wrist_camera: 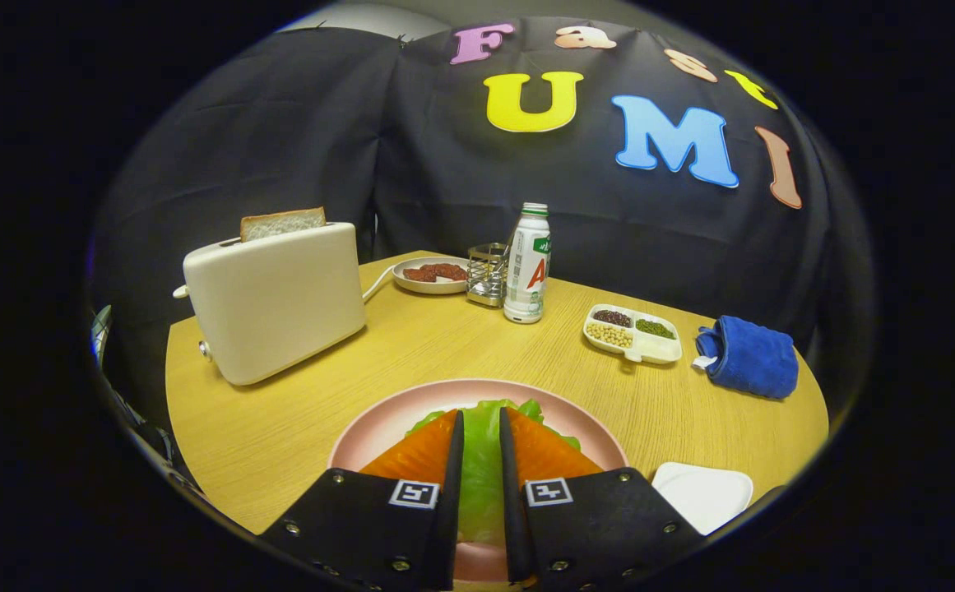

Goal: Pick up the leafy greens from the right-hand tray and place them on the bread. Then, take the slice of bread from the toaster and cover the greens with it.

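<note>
hand-held gripper (481,427): fingers narrowly apart over plate (378,427) | greens (481,460) between them, contact unclear | toaster (275,300) beyond-left holds bread (282,222)

Bare surface (411,345) lies open between the pink plate (378,432) and the toaster (275,300); bottle (526,263), wire rack (487,274) and divided dish (633,335) apparently crowd the far side.

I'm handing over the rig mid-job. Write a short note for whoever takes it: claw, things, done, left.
Claw: fingers narrowly apart over the pink plate, lettuce between them; whether they pinch it is unclear.
Lettuce lies on the orange layer on the plate; the bread beneath is hidden.
Bread slice stands in the toaster, beyond the plate.
Done: greens appear placed.
Left: let go, fetch the slice, cover the greens.
</note>
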{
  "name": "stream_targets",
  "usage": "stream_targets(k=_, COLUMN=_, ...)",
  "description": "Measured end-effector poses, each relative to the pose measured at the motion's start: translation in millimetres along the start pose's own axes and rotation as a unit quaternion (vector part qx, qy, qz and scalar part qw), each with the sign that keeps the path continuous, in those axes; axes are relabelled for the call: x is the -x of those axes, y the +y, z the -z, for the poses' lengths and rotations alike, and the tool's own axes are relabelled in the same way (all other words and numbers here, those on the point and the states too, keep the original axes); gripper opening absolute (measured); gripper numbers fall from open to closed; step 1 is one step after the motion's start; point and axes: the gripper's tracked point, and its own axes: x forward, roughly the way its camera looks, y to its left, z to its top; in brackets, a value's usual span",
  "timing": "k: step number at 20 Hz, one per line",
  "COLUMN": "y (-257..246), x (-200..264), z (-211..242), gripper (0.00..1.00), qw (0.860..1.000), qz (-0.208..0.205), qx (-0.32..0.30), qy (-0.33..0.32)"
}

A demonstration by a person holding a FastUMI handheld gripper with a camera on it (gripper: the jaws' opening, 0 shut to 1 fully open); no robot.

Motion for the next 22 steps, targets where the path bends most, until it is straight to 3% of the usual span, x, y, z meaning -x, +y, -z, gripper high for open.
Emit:
stream_targets(k=4, y=18, x=6, z=-28, gripper=0.24, qw=0.999, qz=-0.014, qx=-0.03, qy=-0.035)
stream_targets(k=8, y=42, x=13, z=-68, gripper=0.24, qw=0.996, qz=-0.015, qx=-0.021, qy=-0.087)
stream_targets(k=18, y=174, x=9, z=-140, gripper=0.24, qw=0.981, qz=-0.098, qx=-0.014, qy=-0.169)
stream_targets(k=22, y=206, x=2, z=-162, gripper=0.24, qw=0.975, qz=-0.108, qx=-0.032, qy=-0.194)
